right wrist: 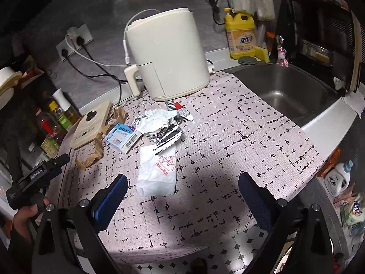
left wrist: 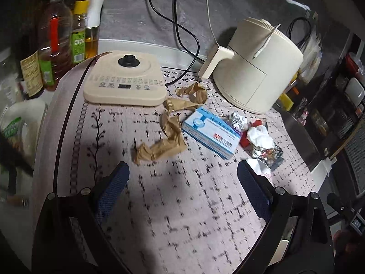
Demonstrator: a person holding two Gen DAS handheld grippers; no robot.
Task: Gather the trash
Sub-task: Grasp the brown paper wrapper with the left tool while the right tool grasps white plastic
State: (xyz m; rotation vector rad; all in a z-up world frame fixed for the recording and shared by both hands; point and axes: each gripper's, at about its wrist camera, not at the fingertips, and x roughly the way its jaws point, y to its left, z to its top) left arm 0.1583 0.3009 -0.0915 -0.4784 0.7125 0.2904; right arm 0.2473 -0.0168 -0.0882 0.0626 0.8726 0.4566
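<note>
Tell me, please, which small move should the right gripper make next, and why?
Probably lower the right gripper forward onto the white paper wrapper. Both the right gripper and the left gripper are open and empty, and this flat wrapper lies nearest, just ahead between the right fingers, apart from the foil scraps and the blue box.

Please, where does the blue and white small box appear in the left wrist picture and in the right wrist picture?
Left wrist view: the blue and white box lies right of centre, between the brown crumpled paper and the white tissue.
Right wrist view: the box lies left of centre, right of the brown paper.
Shared landmark: the cream air fryer stands behind it.
</note>
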